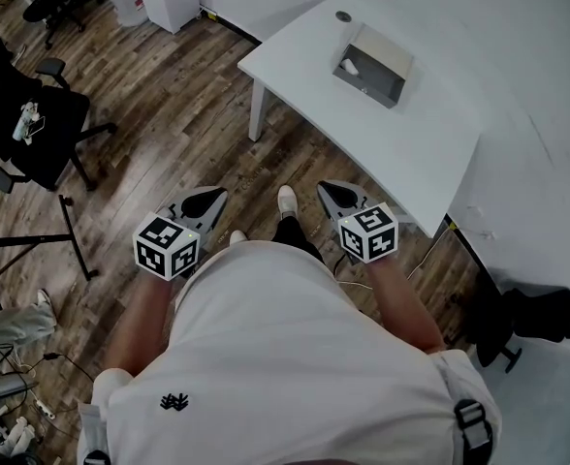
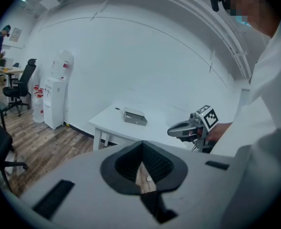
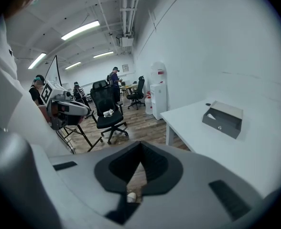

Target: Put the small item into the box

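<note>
White table (image 1: 392, 153), black office chair (image 1: 60, 141)

From the wearer's head, one camera looks steeply down past the torso onto the left gripper (image 1: 203, 204), the right gripper (image 1: 338, 197), the floor and the white table (image 1: 401, 143) with its box (image 1: 372, 64), while each gripper's camera looks outward along its own jaws, sharing that table well ahead and catching the other gripper alongside.

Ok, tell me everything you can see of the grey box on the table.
The box is shallow, rectangular and grey, metal by its look, open on top with a darker inside. One side wall bears a small round fitting. It sits flat on the white table, towards a far corner. A small white item lies inside; nothing else touches it.
</note>
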A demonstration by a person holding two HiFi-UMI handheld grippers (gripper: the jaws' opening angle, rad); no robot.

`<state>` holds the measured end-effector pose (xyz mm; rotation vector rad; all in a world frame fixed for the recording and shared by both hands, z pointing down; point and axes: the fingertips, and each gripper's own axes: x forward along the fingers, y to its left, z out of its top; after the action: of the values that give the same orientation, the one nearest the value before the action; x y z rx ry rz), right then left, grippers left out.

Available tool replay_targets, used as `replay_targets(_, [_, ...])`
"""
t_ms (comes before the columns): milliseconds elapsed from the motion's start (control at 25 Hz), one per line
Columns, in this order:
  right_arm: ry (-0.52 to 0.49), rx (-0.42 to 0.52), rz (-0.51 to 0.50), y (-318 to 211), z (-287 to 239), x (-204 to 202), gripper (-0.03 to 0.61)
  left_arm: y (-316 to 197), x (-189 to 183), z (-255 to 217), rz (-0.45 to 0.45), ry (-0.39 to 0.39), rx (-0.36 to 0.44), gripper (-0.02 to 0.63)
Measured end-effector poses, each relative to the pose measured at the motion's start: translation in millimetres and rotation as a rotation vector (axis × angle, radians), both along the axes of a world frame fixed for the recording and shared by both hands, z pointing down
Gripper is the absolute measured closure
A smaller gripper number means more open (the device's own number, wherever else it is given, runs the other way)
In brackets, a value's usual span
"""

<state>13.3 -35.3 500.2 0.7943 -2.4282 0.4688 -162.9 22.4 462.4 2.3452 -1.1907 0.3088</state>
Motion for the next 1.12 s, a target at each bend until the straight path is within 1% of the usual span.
replay_targets(600, [-0.007, -0.013, -0.013, 5.0, 5.5, -1.6, 0.572, 3.5, -4.0, 7.5, -0.026, 0.004, -0.028, 0.607])
replay_targets(1120, [-0.008, -0.022, -0.043, -13.9, 12.5, -7.8, 0.572, -4.0, -7.3, 14.6, -0.054, -0.002, -0.052, 0.607])
